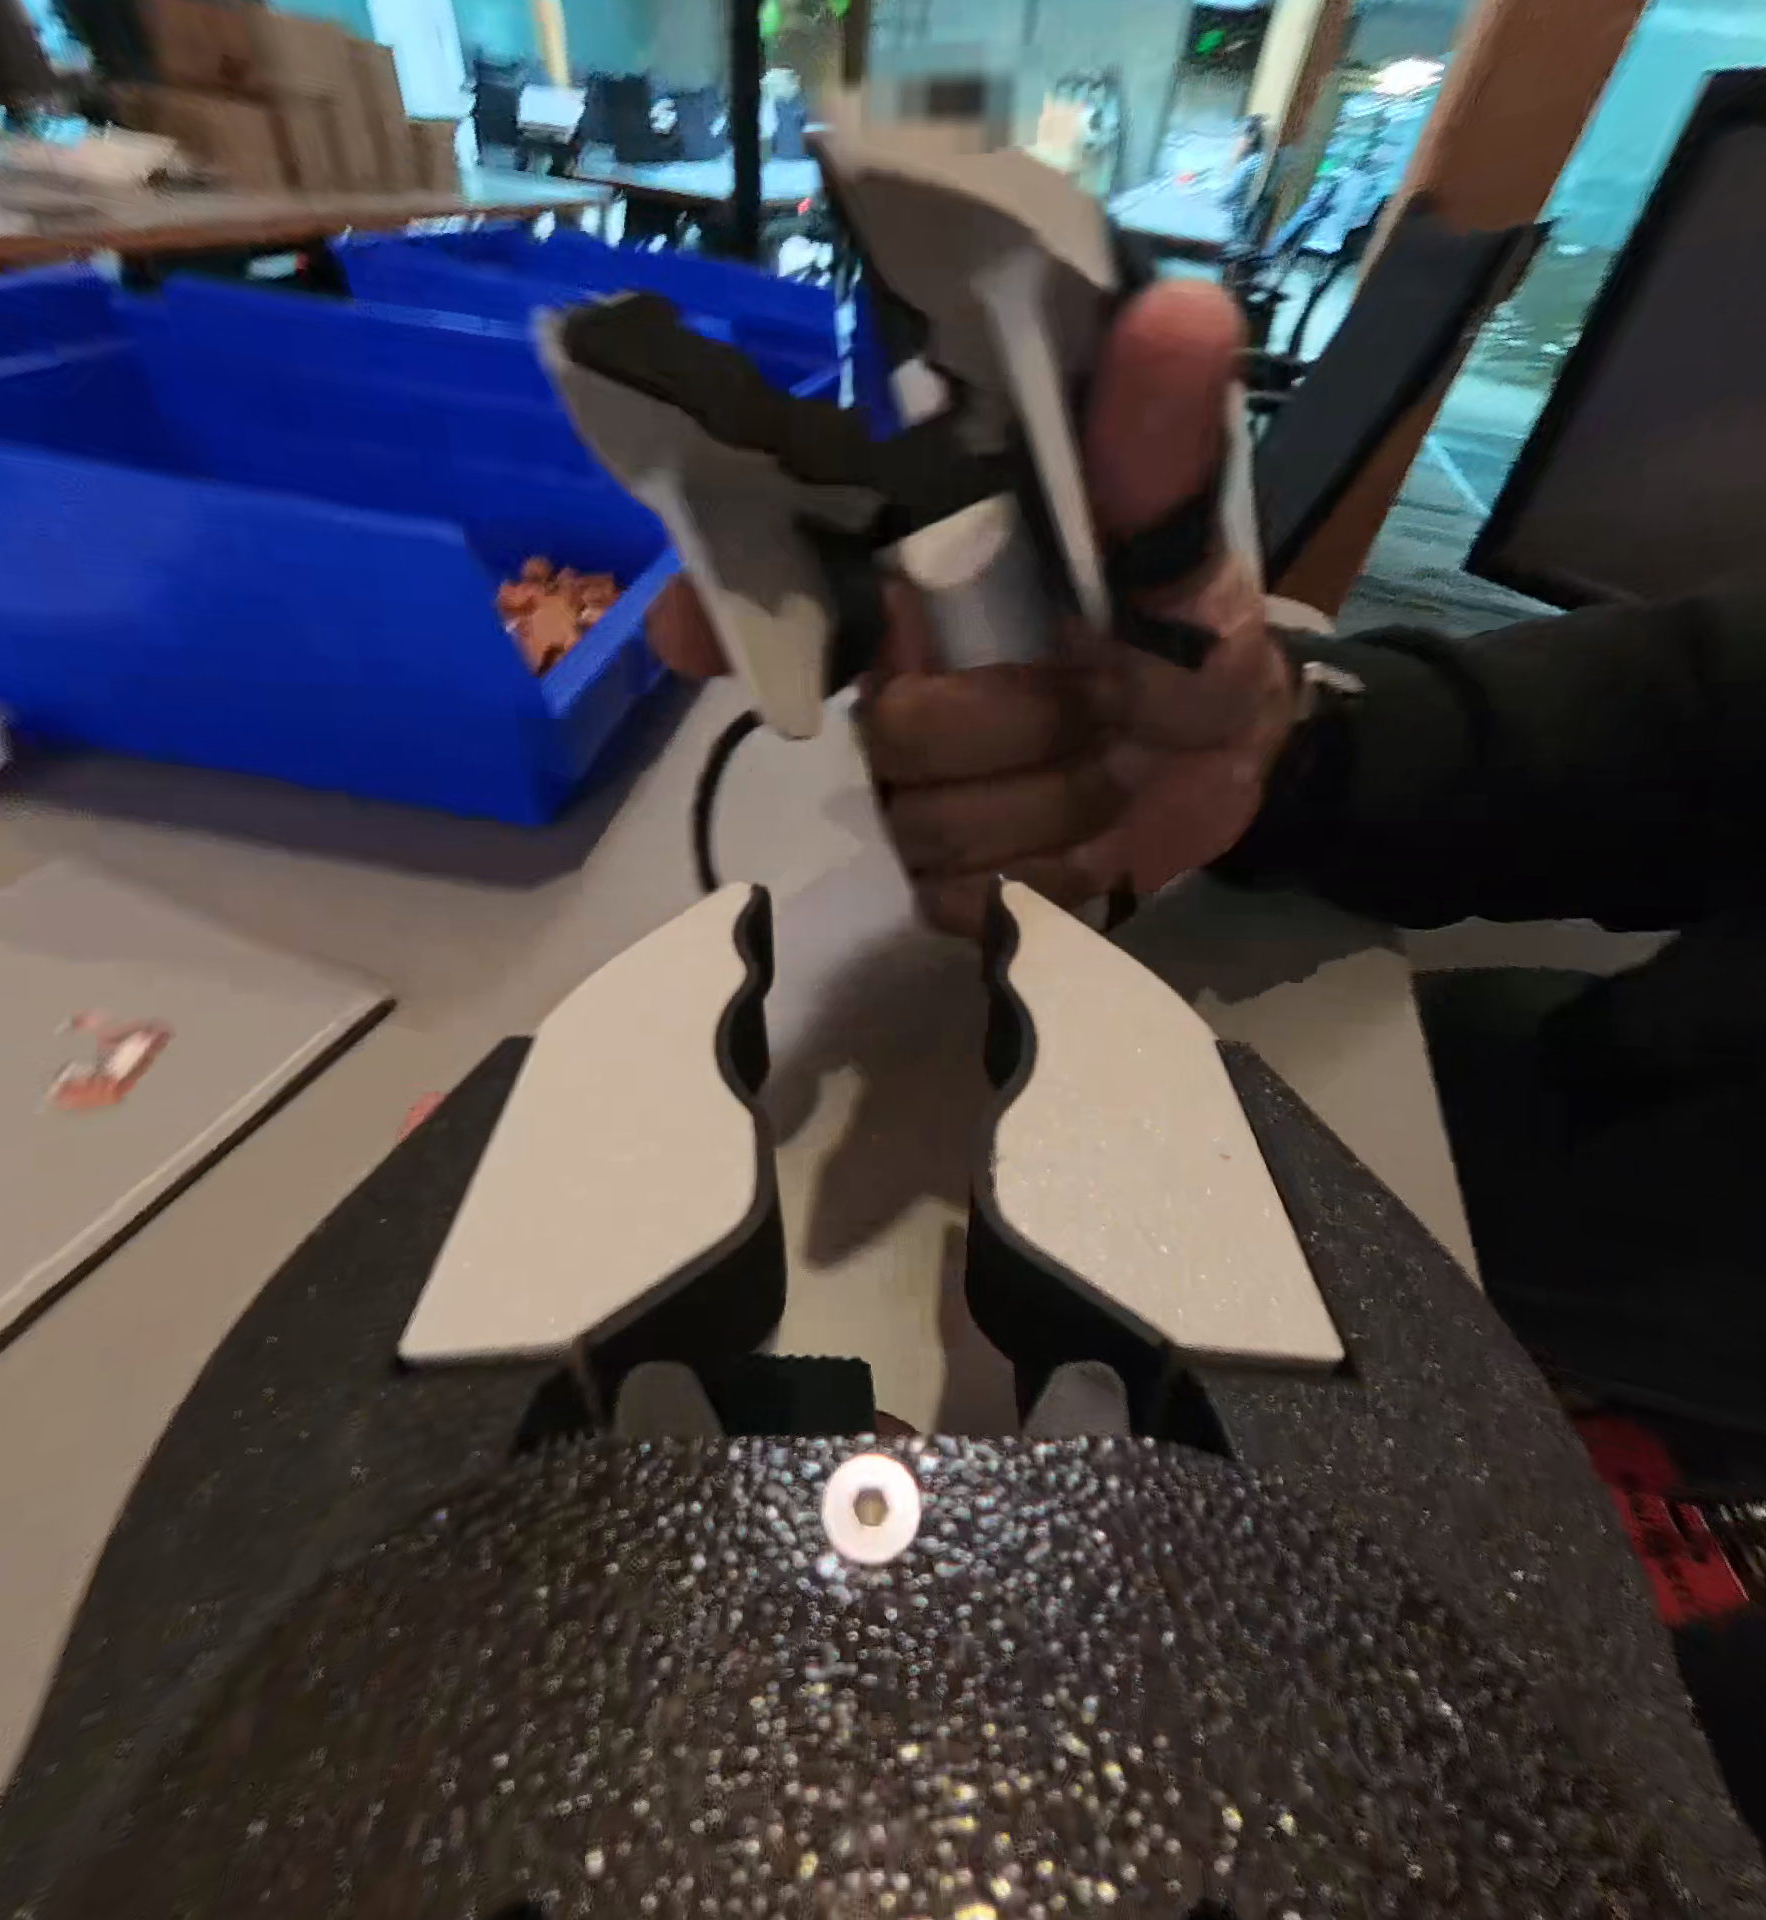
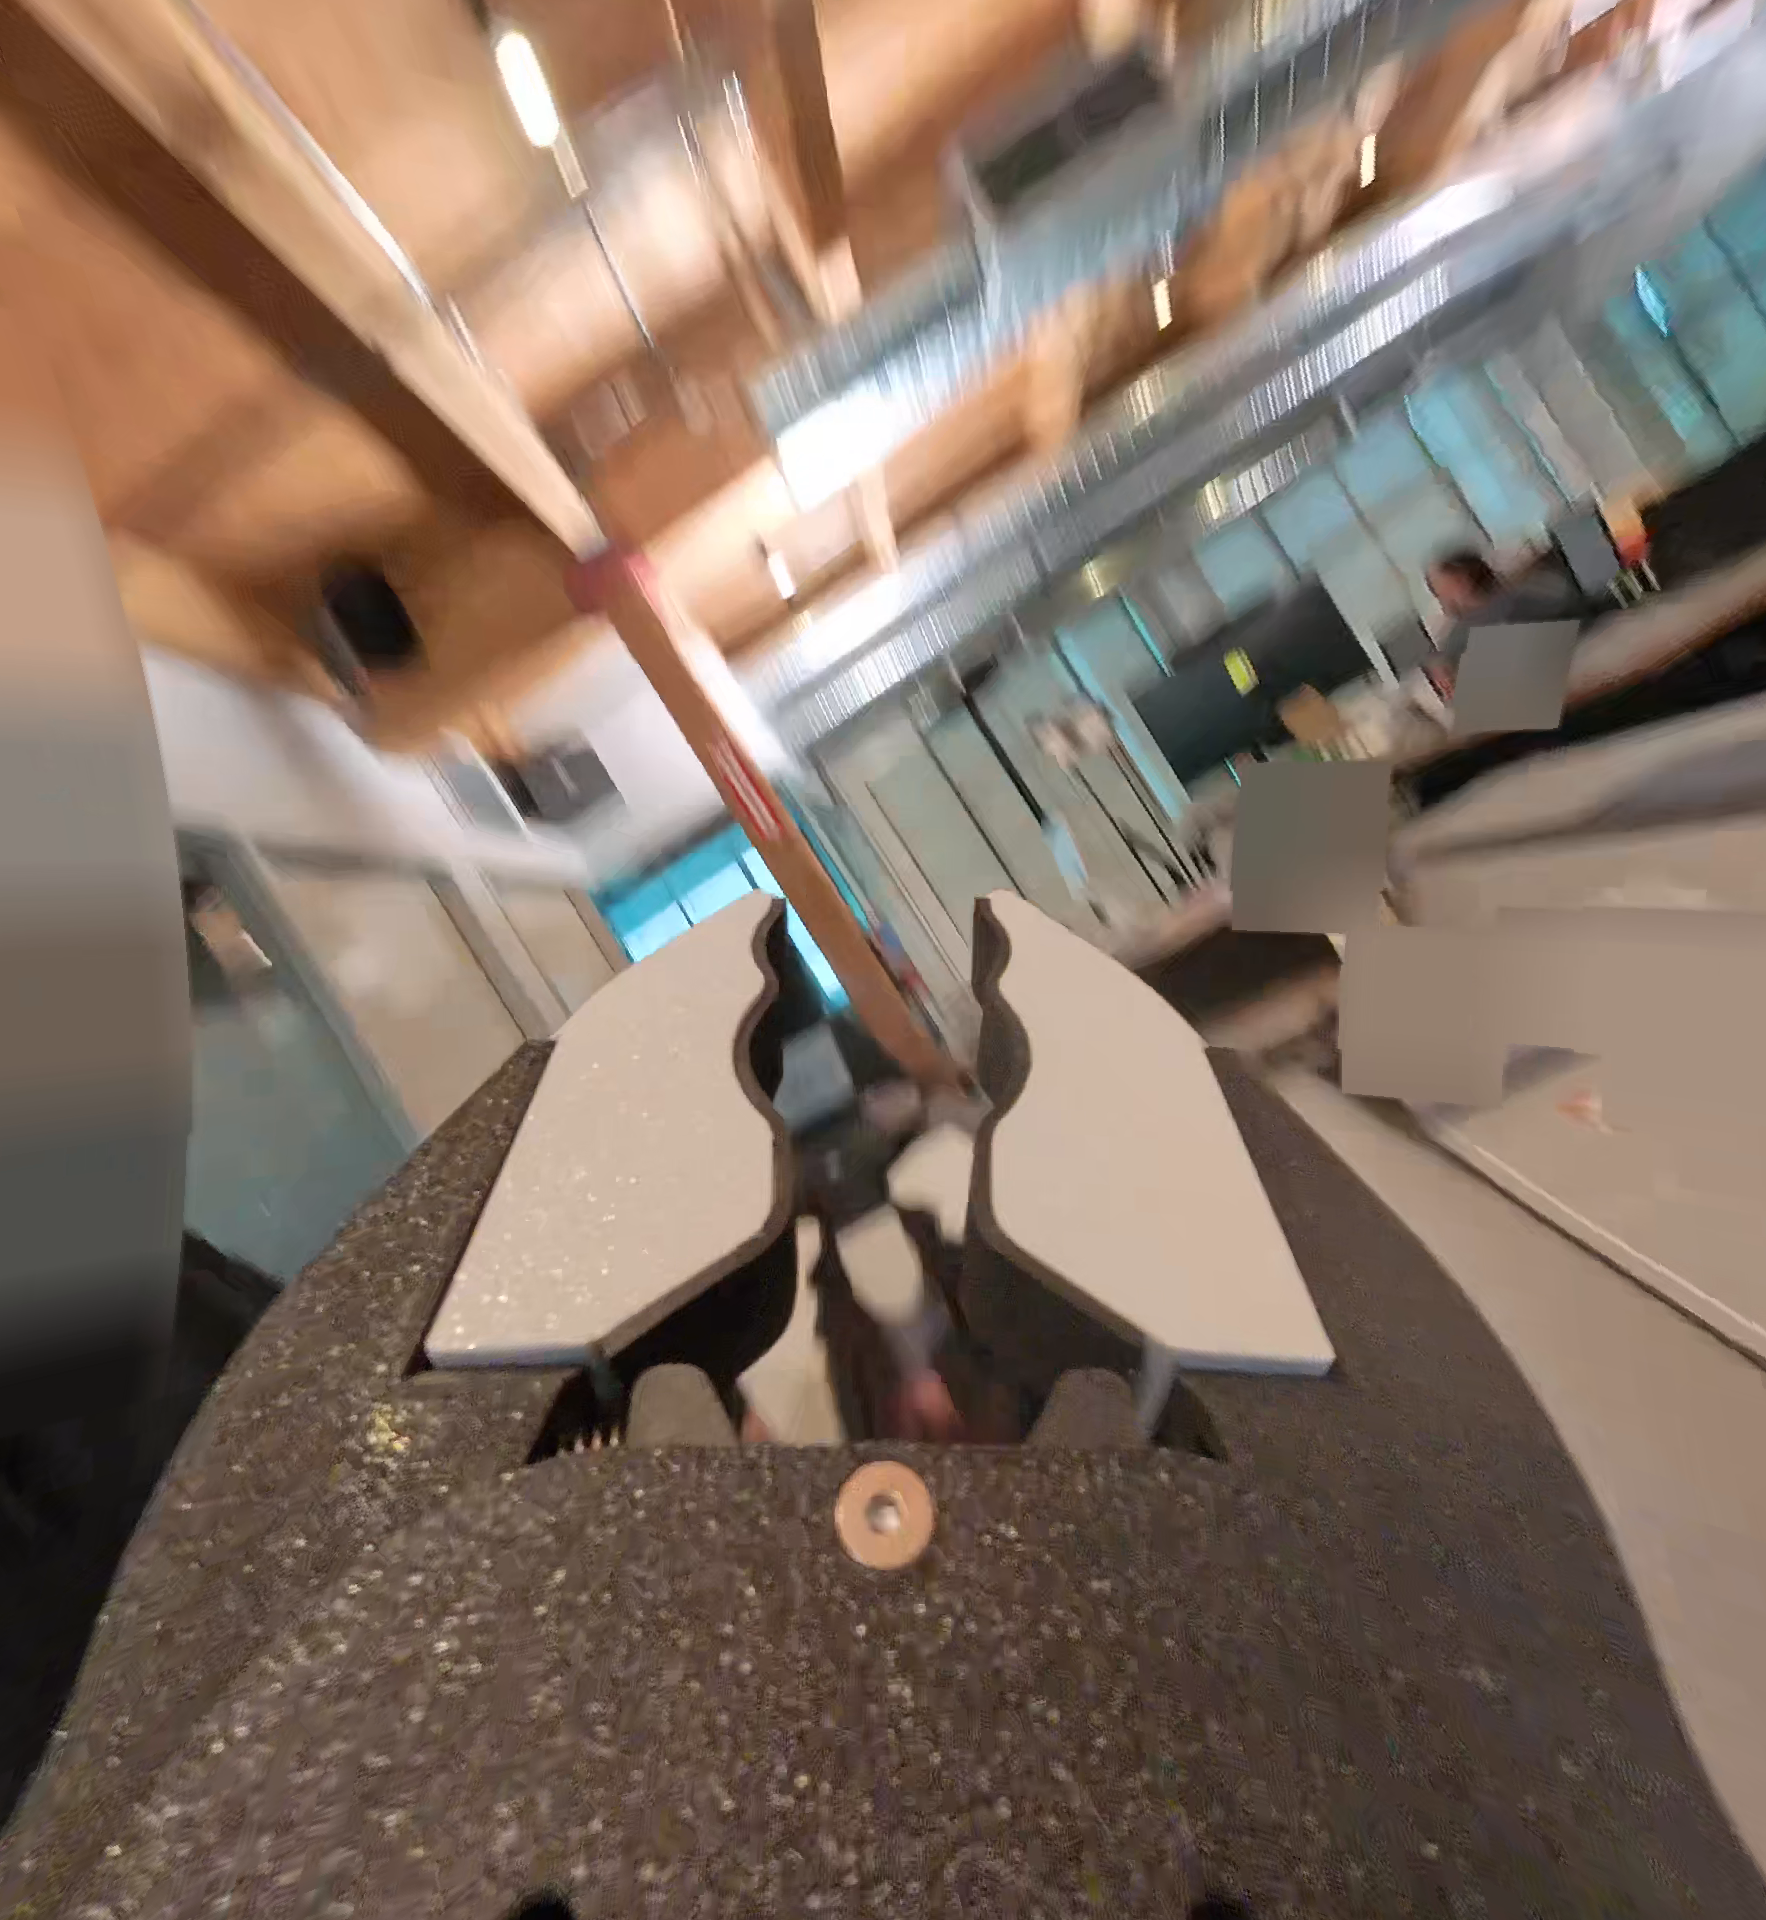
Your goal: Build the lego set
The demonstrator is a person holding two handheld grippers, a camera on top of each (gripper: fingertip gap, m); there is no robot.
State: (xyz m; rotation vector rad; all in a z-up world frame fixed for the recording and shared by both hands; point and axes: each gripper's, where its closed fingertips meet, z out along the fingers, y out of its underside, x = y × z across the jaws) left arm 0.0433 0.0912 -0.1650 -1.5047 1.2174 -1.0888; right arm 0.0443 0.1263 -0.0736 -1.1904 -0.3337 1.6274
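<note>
Grey claws, left (image 1: pixel 874 904) and right (image 2: pixel 879 914), both spread, bare; surroundings blurred.

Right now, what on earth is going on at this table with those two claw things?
A person is holding a hand-held two-finger gripper in each hand over a grey table. The left gripper hangs just above the tabletop, fingers apart with nothing between them. The right gripper, gripped by a hand in a dark sleeve, is tipped upward toward the ceiling, also apart and bare. Blue plastic bins stand behind; one holds small orange-brown pieces.
</note>
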